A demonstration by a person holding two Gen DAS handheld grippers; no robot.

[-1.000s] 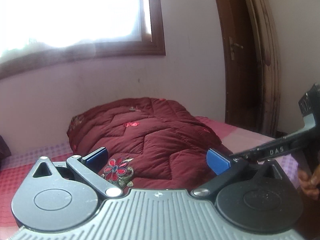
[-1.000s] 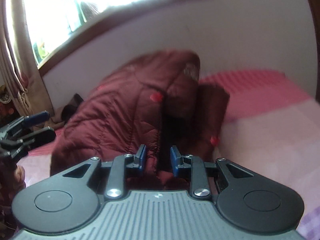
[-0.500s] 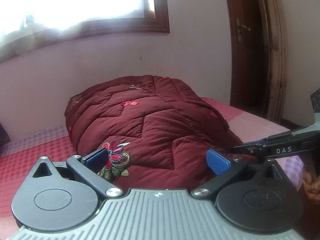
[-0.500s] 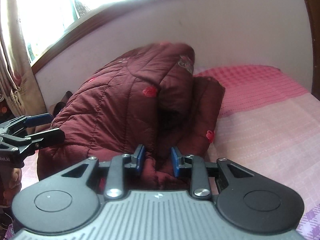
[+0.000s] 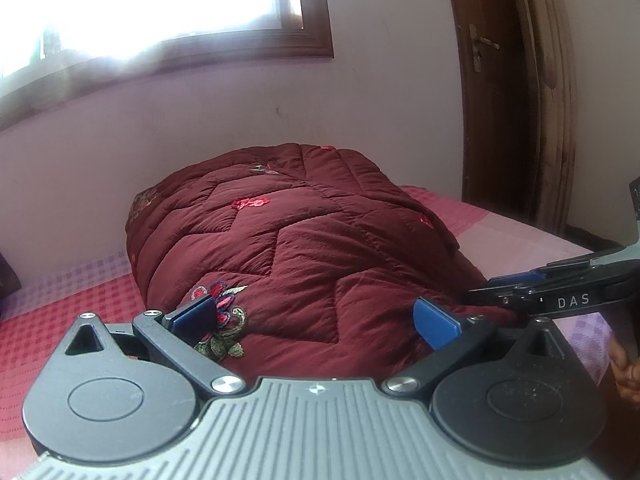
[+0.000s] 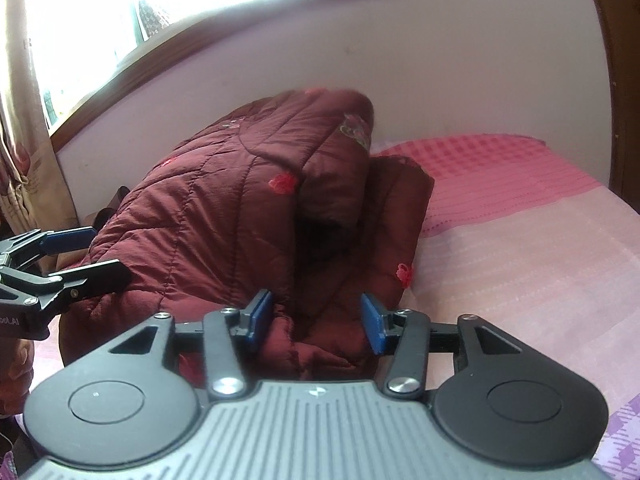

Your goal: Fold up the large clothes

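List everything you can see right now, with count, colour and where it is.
quilted jacket: one, maroon with red flowers, folded in a bundle on the bed
bed sheet: one, pink check, under the jacket
window: one, brown frame, wall behind the bed
curtain: one, beige, left of the window
door: one, dark brown, right corner
left gripper: black with blue pads, jaws wide apart
right gripper: same, jaws just opened off the jacket

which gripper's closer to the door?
Right. The right gripper sits on the door side of the folded maroon quilt; the left gripper flanks its window-side edge.
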